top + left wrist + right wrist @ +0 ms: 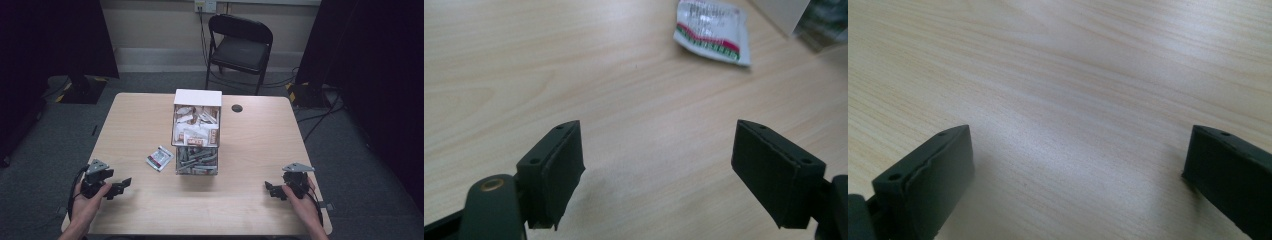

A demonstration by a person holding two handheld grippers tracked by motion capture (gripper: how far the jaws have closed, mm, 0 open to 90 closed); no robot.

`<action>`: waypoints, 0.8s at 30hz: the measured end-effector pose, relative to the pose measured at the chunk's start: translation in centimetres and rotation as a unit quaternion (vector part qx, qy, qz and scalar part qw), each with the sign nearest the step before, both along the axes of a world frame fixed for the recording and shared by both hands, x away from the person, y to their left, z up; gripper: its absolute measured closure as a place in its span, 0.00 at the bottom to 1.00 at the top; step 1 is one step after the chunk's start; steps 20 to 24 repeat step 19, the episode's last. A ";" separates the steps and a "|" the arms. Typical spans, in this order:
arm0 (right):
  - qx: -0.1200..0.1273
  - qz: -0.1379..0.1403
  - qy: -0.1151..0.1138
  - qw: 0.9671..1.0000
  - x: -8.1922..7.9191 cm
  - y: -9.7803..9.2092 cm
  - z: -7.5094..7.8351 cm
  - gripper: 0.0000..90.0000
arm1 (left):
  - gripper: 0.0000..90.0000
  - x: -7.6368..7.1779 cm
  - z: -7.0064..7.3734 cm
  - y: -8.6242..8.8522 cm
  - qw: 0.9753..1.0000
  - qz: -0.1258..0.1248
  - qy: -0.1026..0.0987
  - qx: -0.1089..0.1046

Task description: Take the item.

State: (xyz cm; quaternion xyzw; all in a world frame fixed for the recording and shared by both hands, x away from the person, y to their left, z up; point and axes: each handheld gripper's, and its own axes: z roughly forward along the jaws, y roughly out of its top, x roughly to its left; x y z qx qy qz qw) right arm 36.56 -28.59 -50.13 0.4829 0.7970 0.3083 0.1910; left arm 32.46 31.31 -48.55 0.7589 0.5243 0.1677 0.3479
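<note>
A clear two-tier box (197,131) with a white back stands at the middle of the wooden table (260,145); both tiers hold several small packets. One loose white packet with red and green print (160,158) (712,32) lies flat on the table just left of the box. My left gripper (123,184) (659,170) rests near the front left edge, open and empty, pointing toward that packet. My right gripper (269,189) (1078,175) sits near the front right edge, open, with bare wood between its jaws.
A small dark round hole (237,108) marks the table behind the box on the right. A black folding chair (240,47) stands beyond the far edge. Cables (310,117) run over the grey floor.
</note>
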 end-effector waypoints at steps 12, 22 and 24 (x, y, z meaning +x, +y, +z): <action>0.000 0.000 0.000 1.000 0.0 0.0 0.0 0.00 | 0.12 0.4 -2.2 -1.3 0.999 -0.012 -0.004 0.037; 0.000 0.000 0.000 1.000 0.0 0.0 0.0 0.00 | 0.02 0.5 -2.5 -1.4 0.999 0.013 -0.007 0.034; 0.000 0.000 0.000 1.000 0.0 0.0 0.0 0.00 | 0.02 0.5 -2.5 -1.4 0.999 0.013 -0.007 0.034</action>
